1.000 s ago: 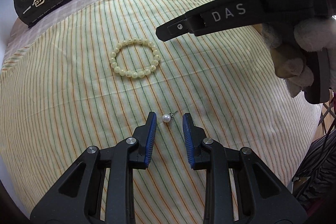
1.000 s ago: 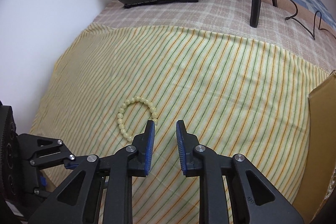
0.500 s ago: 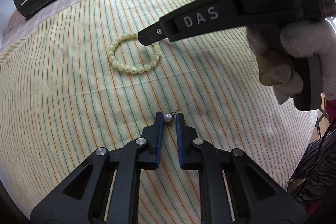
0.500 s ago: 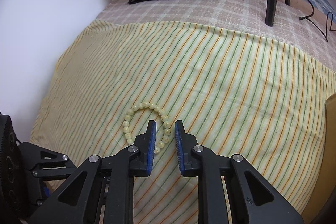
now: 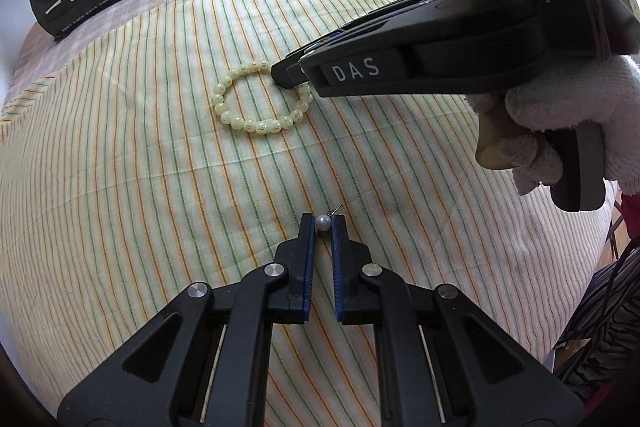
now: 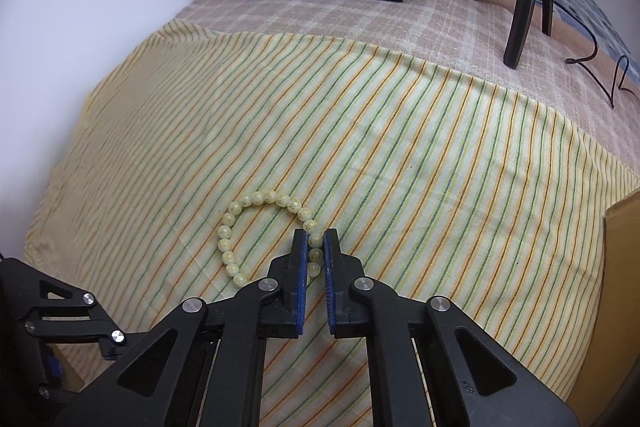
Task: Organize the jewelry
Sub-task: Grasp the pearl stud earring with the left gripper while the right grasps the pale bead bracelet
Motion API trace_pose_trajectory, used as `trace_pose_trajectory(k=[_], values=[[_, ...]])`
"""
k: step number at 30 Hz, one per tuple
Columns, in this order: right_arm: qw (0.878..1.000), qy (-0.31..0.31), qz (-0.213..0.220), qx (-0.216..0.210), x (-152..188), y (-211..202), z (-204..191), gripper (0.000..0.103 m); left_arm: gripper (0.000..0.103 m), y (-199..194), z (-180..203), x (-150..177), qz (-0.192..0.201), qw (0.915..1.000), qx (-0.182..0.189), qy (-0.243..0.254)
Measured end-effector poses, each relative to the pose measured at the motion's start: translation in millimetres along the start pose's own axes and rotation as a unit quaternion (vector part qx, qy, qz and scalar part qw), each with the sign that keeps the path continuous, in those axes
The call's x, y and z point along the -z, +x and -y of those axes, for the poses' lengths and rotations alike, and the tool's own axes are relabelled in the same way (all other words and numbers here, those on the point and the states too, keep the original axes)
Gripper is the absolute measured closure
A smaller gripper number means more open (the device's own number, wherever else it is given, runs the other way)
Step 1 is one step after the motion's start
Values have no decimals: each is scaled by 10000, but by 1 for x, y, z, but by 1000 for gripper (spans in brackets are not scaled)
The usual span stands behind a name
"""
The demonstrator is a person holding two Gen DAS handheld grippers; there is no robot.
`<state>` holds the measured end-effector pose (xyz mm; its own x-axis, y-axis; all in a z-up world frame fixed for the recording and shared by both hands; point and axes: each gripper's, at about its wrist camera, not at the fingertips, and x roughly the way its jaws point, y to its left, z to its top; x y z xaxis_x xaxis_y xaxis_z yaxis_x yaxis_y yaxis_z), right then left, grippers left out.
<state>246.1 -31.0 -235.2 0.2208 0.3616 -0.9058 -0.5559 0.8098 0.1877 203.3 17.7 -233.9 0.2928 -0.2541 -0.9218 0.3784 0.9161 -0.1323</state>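
Both hand-held grippers are busy now. My left hand-held gripper [image 5: 324,225] has its blue pads pinching the pearl earring [image 5: 323,222] right at the tips. I pinch it there because the pearl is tiny and round, and I think it would roll away if I caught it any other way. Its thin metal hook sticks out past the tips, up and a bit to the right, so the earring's long line points away from me and off to that side.

My right hand-held gripper [image 6: 316,241] is closing, and its pads look pressed on one bead of the bead bracelet [image 6: 256,227]. I take just one side of the ring because the whole ring is far too wide to fit between the pads. Most of the ring lies flat on the striped cloth [image 6: 400,155] to the left of the tips, with a few beads running back between the fingers. It is a round loop, so it points no special way.

A gloved hand [image 5: 560,131] holds that gripper. I guess a lift comes next, and the loop may dangle and swing.
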Motion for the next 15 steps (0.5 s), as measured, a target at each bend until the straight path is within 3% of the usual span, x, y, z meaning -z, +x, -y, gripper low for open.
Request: trace_pose_trajectory(k=[15], values=[[9991,33,417,21,9,-52,1,97,97,-44,-1,12,440,9986,-57,-284]])
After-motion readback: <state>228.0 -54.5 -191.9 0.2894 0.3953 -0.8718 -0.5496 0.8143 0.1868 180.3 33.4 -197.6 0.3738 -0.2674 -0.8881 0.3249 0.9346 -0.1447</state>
